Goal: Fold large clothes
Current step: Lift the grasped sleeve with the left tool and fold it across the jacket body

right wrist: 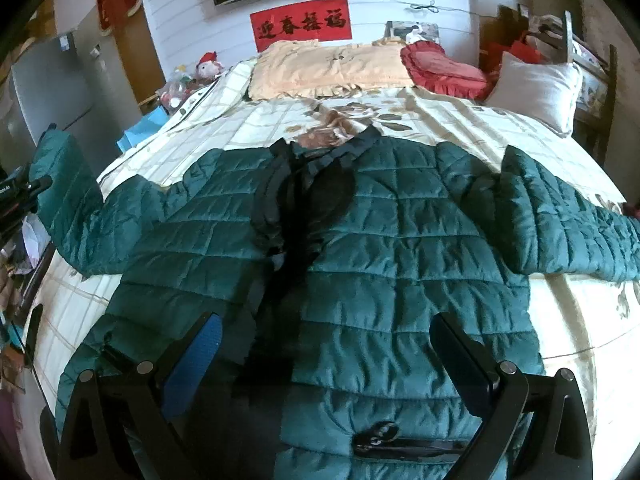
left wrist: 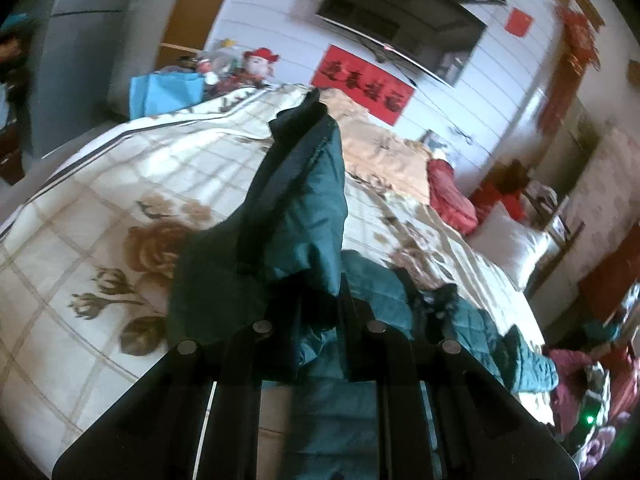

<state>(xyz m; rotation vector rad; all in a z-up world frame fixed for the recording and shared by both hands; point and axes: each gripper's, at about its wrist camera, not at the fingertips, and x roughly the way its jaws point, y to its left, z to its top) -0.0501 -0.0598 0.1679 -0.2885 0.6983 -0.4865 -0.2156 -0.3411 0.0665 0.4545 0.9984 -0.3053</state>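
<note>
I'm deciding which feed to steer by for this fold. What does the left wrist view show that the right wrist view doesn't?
Left wrist view only: the left hand-held gripper shut on a raised sleeve of the teal quilted jacket, its dark cuff up.

Right wrist view only: the jacket's body spread flat, front up, black collar far from the camera, the other sleeve stretched out on the bed, and the open right hand-held gripper over the hem.

Both: the cream floral bedspread, peach pillow, red cushion, red wall banner.

A bed under a cream floral cover carries a teal quilted jacket, spread flat. Beyond the jacket lie a peach pillow, a red cushion and a white pillow.
</note>
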